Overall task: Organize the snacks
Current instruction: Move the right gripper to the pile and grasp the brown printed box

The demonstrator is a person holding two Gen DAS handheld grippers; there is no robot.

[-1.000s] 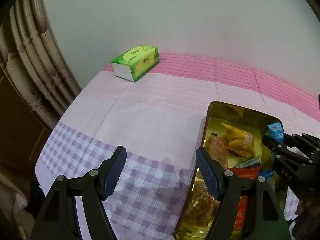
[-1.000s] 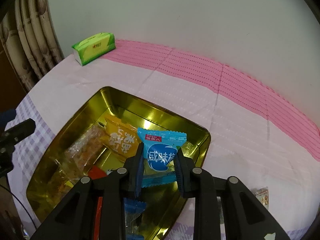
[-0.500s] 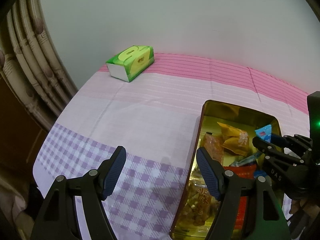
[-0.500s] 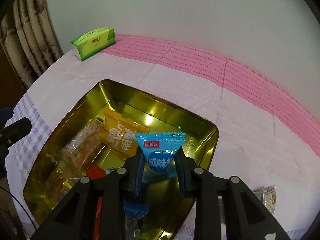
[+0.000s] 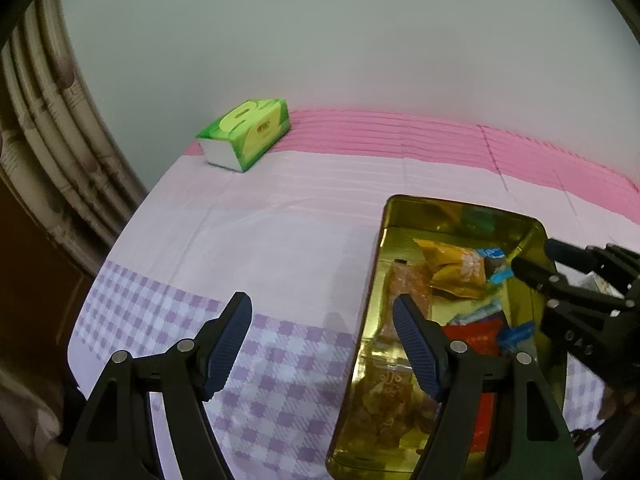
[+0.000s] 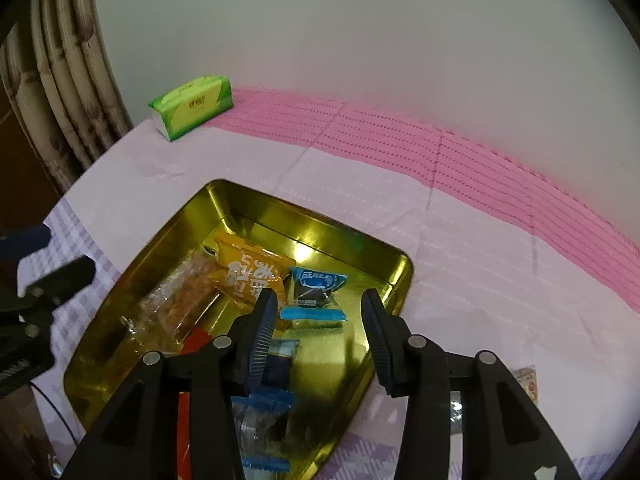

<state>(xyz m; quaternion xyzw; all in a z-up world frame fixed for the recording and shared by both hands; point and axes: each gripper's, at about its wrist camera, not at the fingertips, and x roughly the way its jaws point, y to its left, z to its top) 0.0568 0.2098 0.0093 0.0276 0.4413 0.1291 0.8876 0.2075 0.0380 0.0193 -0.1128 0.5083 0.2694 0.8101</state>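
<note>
I see my right claw spread wide above the gold tin, its ribbed pads holding nothing. The blue snack packet lies in the tin between and just ahead of the two fingers, touching neither as far as I can tell, with its dark centre and blue crimped ends facing up. It rests against the orange snack packet, which sits toward the tin's far left wall. Beside that one lies a clear-wrapped golden pastry, and nearer my claw I can make out a red wrapper and more blue-edged packets, partly hidden by the left finger. The tin sits on the desk, covered in a pink, white and lilac-check cloth, toward its near side. A green tissue box stands at the far left corner of the desk, by the wall and close to the curtain. One small packet lies on the cloth outside the tin, to the right of my right claw. My left claw is also wide apart and holds nothing; it hovers over the checked part of the cloth at the tin's left rim, with its right finger over the tin's edge.
</note>
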